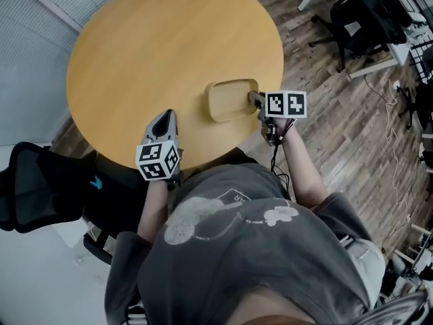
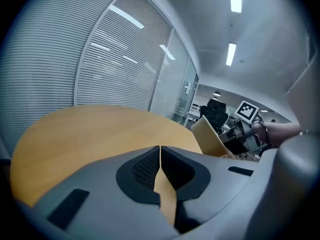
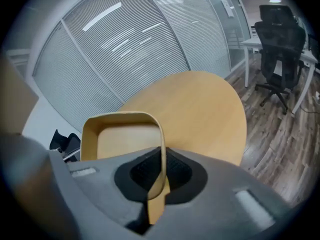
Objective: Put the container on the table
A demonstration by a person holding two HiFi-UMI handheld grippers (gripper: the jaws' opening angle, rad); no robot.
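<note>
Container (image 1: 232, 99) held over the table (image 1: 149, 53) by the right claw (image 1: 258, 102) clamped on its rim, left claw (image 1: 162, 124) closed empty alongside

Office, plainly. Walled by glass partitions (image 2: 125, 69) hung with horizontal blinds and lit by long strip lights (image 2: 230, 54) set in the ceiling. Floored in wood planks (image 1: 338, 134), with cables (image 1: 389, 100) trailing loose across them. Furnished with a round wooden tabletop (image 1: 155, 53), black swivel chairs (image 1: 348, 22) on star bases and a white desk (image 3: 306, 54) just beside one of them. More chairs and desks farther back in the left gripper view.
</note>
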